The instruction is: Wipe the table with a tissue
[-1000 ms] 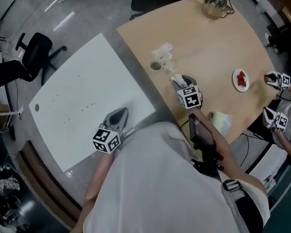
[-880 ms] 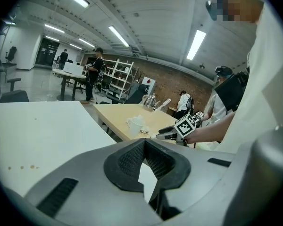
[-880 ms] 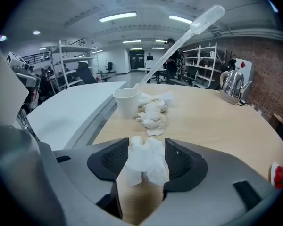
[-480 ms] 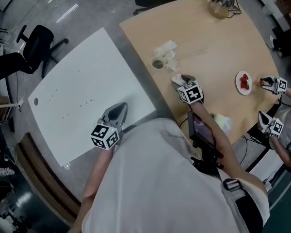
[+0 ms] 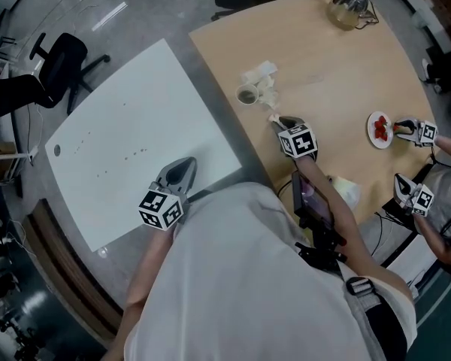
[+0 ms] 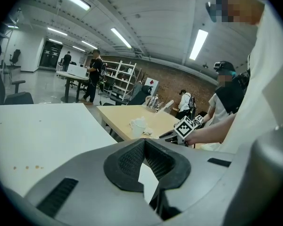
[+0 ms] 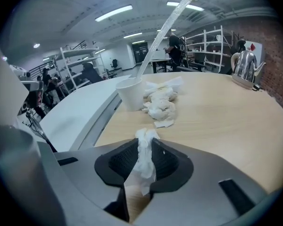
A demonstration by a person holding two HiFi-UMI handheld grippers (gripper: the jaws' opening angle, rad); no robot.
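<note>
She's wearing a plain white shirt (image 5: 240, 277). At the shirt's right edge a black strap (image 5: 389, 328) is carrying a pale buckle (image 5: 355, 286). Just ahead of it, a black screen (image 5: 310, 200) is riding a black bracket. Left of the shirt, the left gripper (image 5: 188, 162) is showing a grey shell, ribbed black pads (image 6: 129, 161) and a black-and-white marker cube (image 5: 162, 209).

Head view: camera high, facing steeply down over the person's shoulders (image 5: 233, 277). It takes in the white table (image 5: 128, 126) and the wooden table (image 5: 338, 66) nearly whole.

Left gripper view: set low and close over the white table, facing across to the wooden table.

Right gripper view: low and close over the wooden table, facing along its top.

All 3 views share the cup (image 5: 246, 95) and kettle (image 5: 349, 2).
</note>
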